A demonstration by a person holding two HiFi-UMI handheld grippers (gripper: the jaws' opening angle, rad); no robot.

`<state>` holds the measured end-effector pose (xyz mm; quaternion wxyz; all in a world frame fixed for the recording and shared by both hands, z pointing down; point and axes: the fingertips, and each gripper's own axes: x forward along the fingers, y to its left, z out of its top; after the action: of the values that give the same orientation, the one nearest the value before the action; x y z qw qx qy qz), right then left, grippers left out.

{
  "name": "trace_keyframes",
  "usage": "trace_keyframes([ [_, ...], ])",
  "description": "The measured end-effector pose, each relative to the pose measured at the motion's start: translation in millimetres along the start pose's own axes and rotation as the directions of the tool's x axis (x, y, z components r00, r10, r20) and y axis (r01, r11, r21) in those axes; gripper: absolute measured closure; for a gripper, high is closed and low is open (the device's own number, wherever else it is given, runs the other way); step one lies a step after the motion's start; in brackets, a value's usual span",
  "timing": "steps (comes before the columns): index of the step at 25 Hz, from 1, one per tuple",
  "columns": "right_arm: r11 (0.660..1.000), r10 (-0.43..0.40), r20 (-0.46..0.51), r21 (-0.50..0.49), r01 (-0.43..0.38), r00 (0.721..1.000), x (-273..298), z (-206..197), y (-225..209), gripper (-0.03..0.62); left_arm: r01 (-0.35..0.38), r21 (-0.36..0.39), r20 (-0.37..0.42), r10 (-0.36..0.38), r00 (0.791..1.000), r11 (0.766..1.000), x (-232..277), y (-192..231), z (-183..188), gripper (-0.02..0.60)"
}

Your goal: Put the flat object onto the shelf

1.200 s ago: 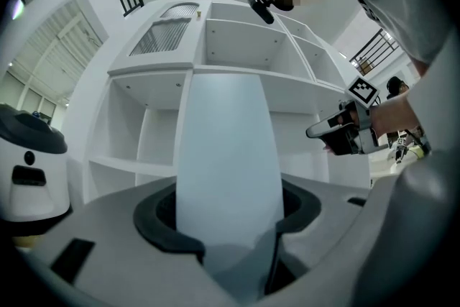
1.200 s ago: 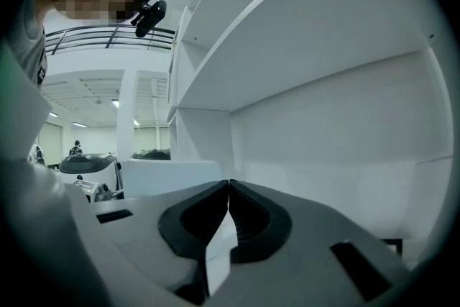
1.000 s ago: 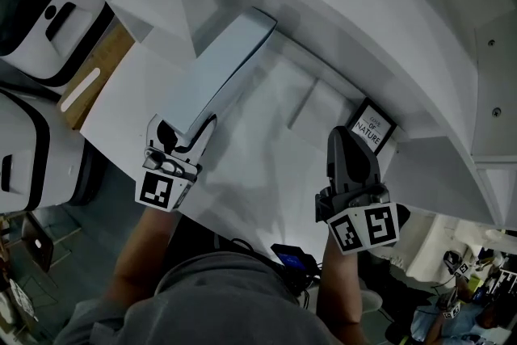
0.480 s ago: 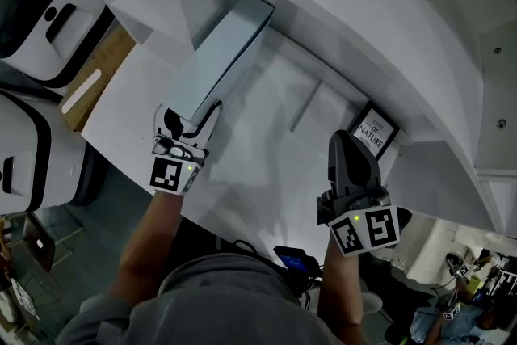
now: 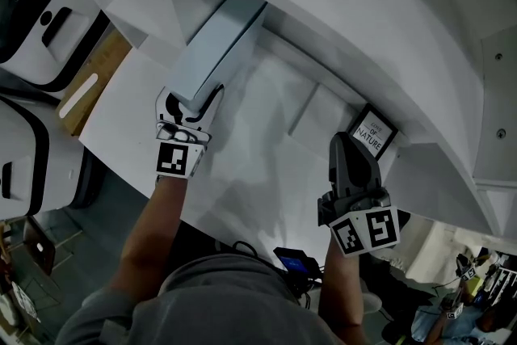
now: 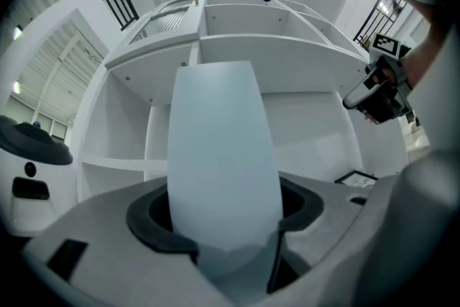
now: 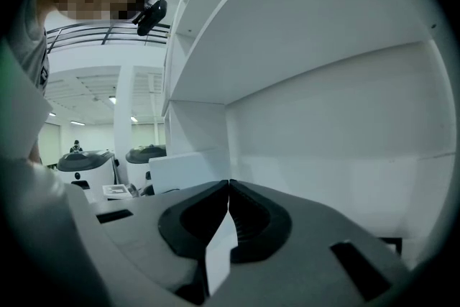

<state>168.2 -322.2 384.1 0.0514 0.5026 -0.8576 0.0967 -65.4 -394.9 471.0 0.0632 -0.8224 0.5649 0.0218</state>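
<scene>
Left gripper view shows the flat object point(image 6: 219, 147) looking stiff, smooth, probably light; left gripper point(image 6: 224, 223) clasps its near end, jaws just opening; right gripper point(image 7: 228, 187) is closed, empty.

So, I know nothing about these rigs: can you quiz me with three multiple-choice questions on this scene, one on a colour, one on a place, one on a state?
1. The flat panel is: A) red; B) pale blue-grey; C) black.
2. The small framed sign sits: A) on top of the panel; B) beside the right tool; C) on the floor.
3. The right tool's jaws are: A) wide apart; B) clamped on the sign; C) together, nothing between.
Answers: 1 B, its face shows pale blue-grey; 2 B, the head view shows it just past that tool; 3 C, the right gripper view shows them meeting.
</scene>
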Motion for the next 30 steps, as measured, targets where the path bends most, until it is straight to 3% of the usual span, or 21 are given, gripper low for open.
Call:
trace_keyframes([
  [11,1.000,0.002,-0.011,-0.007,-0.002,1.000,4,1,-2,0.566,-0.033,0.007,0.024,0.033,0.999,0.999,17,4,3,0.273],
  [17,1.000,0.015,-0.012,-0.011,-0.016,1.000,6,0,4,0.566,-0.020,0.048,0.010,0.019,1.000,0.999,17,1,2,0.258],
  [22,1.000,0.016,-0.009,-0.011,-0.016,1.000,5,1,6,0.566,-0.036,0.032,0.005,0.036,0.999,0.999,13,6,6,0.218],
  [30,1.000,0.021,-0.007,-0.013,-0.021,1.000,3,1,9,0.566,-0.051,0.045,0.013,0.051,0.999,0.998,6,4,13,0.218],
])
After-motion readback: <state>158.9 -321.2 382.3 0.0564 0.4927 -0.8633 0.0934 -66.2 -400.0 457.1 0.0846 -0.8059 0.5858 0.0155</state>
